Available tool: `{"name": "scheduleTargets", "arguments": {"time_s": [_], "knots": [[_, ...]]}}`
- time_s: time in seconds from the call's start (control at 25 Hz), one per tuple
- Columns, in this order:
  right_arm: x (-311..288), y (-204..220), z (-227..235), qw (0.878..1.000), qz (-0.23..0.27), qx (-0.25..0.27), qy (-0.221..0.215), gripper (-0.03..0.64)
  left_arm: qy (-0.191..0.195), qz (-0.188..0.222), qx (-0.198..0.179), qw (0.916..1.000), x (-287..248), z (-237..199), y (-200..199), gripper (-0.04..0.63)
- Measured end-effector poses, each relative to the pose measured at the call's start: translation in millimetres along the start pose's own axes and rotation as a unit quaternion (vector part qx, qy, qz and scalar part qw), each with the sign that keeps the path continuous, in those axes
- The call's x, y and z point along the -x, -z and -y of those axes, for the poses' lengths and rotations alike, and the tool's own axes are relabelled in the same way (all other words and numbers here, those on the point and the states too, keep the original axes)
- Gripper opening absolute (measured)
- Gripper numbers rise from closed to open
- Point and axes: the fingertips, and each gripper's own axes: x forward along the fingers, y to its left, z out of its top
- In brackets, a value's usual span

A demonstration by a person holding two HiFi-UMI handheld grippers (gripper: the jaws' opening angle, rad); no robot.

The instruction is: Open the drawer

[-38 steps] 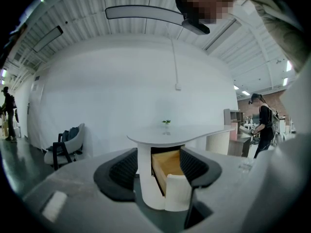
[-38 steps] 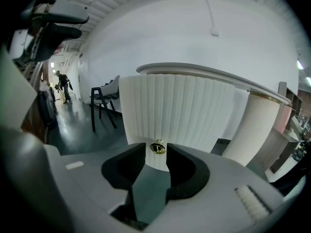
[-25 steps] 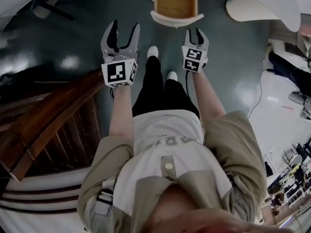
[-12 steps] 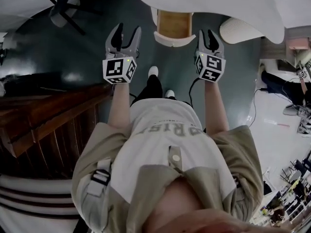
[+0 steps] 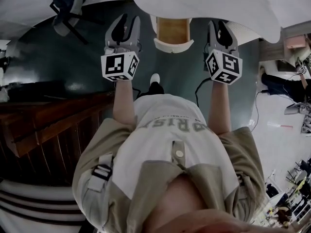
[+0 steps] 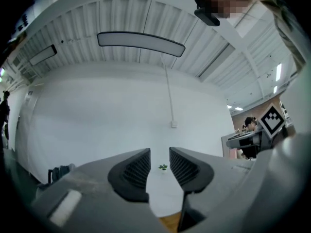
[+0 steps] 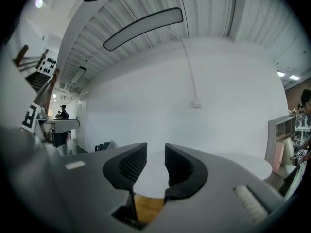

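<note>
The pale wooden drawer with a curved white front (image 5: 173, 34) stands pulled out from under the broad white rounded table (image 5: 209, 1), at the top middle of the head view. Only its wooden bottom shows inside.

The left gripper (image 5: 127, 23) and the right gripper (image 5: 220, 28) now flank the drawer, one on each side and apart from it. A second ago both hung lower in the head view, short of the drawer front, over the dark floor (image 5: 43, 57). The left gripper's jaws have just been closing; they stood wide then and now leave a narrow gap with nothing in it. The right gripper's jaws also stand slightly apart and hold nothing. More of the person's legs showed earlier.

The left gripper view (image 6: 159, 169) looks level across the tabletop and catches a small green plant (image 6: 163, 167) on it, with the right gripper's marker cube (image 6: 272, 121) at its edge. The right gripper view (image 7: 155, 165) shows a strip of the drawer's wood below its jaws and a white wall beyond. Only the head view shows the dark chair (image 5: 68, 6) and the dark wooden staircase (image 5: 48, 125).
</note>
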Motion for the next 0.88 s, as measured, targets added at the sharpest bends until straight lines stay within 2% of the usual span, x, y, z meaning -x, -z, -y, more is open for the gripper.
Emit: {"name": "scheduleTargets", "arguments": {"time_s": [0.08, 0.2, 0.28, 0.88], "knots": [[-1, -3, 1, 1.0, 0.0, 0.007, 0.009, 0.113, 0.0, 0.001, -0.016, 0.9999, -3, 3, -3, 0.107], [0, -12, 8, 0.999, 0.006, 0.012, 0.033, 0.005, -0.004, 0.007, -0.022, 0.9997, -6, 5, -9, 0.054], [1, -18, 11, 0.999, 0.013, 0.013, 0.04, 0.005, -0.009, 0.013, -0.024, 0.9996, -7, 5, -13, 0.006], [-1, -35, 11, 0.999, 0.033, 0.021, 0.029, 0.005, -0.002, 0.026, -0.035, 0.999, -16, 10, -19, 0.006]]}}
